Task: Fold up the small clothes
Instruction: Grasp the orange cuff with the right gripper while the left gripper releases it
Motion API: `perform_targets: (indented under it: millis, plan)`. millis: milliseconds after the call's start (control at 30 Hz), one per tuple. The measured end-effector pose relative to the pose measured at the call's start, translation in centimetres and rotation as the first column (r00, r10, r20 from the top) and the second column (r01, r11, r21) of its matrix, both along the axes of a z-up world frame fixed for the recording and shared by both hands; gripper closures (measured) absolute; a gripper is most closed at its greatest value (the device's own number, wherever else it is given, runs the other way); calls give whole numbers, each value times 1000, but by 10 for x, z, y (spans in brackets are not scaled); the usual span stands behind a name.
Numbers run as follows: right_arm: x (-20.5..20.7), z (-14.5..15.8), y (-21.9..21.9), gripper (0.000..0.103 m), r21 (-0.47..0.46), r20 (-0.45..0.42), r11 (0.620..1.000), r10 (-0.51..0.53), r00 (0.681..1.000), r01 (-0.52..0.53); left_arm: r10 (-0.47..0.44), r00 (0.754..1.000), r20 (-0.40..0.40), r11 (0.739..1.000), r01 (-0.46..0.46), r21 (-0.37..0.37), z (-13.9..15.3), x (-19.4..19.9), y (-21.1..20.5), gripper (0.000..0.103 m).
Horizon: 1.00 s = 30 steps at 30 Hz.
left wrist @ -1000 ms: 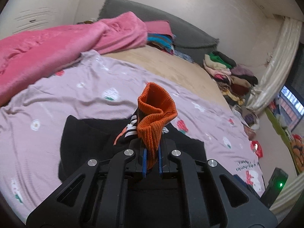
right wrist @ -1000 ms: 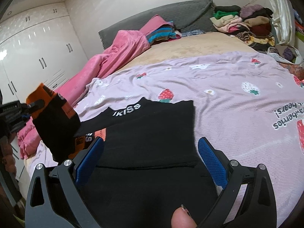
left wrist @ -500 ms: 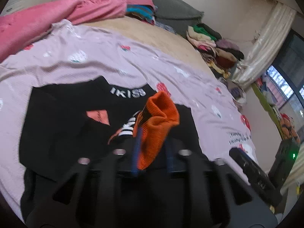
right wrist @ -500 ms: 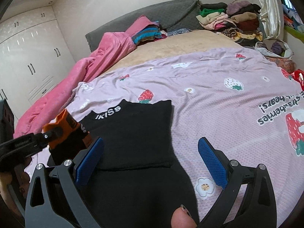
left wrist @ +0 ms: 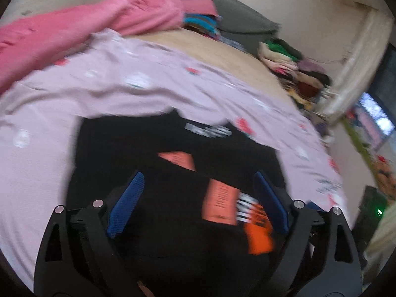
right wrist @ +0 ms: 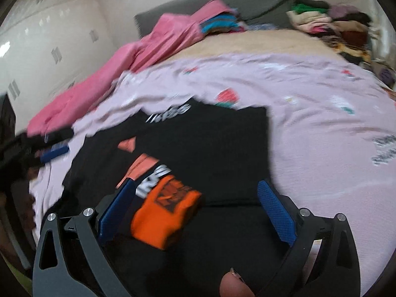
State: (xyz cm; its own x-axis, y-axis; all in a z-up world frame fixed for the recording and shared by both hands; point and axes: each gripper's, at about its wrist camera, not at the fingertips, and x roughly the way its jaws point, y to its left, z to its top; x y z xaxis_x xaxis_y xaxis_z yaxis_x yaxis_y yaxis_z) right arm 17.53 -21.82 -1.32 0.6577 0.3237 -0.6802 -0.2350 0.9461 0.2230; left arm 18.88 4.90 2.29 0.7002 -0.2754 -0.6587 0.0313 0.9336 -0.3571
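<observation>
A black sweater (left wrist: 153,148) with white neck lettering lies flat on the lilac bedsheet (left wrist: 74,94). Its orange-cuffed sleeve (left wrist: 257,227) lies folded across the body. My left gripper (left wrist: 198,198) is open and empty above the sweater, the cuff near its right finger. In the right wrist view the sweater (right wrist: 212,148) lies ahead and the orange cuff (right wrist: 165,212) rests between the fingers of my right gripper (right wrist: 198,210), which is open. The left gripper (right wrist: 49,151) shows blurred at that view's left edge.
A pink blanket (left wrist: 86,29) is heaped at the far left of the bed. Stacked folded clothes (right wrist: 329,27) sit at the far right near a curtain (left wrist: 356,61). A grey headboard cushion (right wrist: 247,5) and white wardrobe doors (right wrist: 49,37) lie behind.
My left gripper carried the orange cuff across the sweater, opened and let it go. The sleeve now lies folded on the body. Both views are motion-blurred.
</observation>
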Motion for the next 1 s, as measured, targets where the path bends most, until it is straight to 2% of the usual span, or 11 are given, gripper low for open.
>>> perform_targets:
  millis: [67,133,167,200,267,333,467,600,767,867,1000]
  plan:
    - [7,-11,16,28,-23,-34,999,34,999,-35,86,996,6,995,-86,57,-1,1,21,20]
    - [11,-21,28,31,-49,-60,997,54,997,-57,134,991,18,989,-135,65,-2,1,40,18]
    - [14,-28,33,36,-64,-68,996,59,996,-64,152,988,27,986,-153,67,-1,0,48,13]
    - [16,-32,35,42,-79,-80,995,50,996,-56,166,985,38,983,-169,70,-1,-1,55,12]
    - [17,-37,37,69,-77,-72,996,46,996,-52,209,976,55,974,-213,82,-3,-3,72,12]
    - [17,-36,40,93,-68,-67,995,63,996,-67,249,966,63,965,-253,74,-5,-4,90,12]
    - [12,-12,47,94,-70,21,992,110,994,-109,304,951,59,952,-305,20,-12,-7,115,12]
    - [11,33,51,94,-65,141,986,159,977,-151,335,939,81,941,-338,32,-11,-16,126,12]
    - [21,83,49,94,-139,269,980,173,947,-140,327,939,107,943,-331,29,-9,-19,123,12]
    - [30,83,45,94,-196,275,975,156,949,-104,297,949,109,952,-303,48,-11,-17,113,12]
    - [41,64,38,94,-225,235,972,117,965,-63,252,962,109,960,-263,94,-14,-13,95,12]
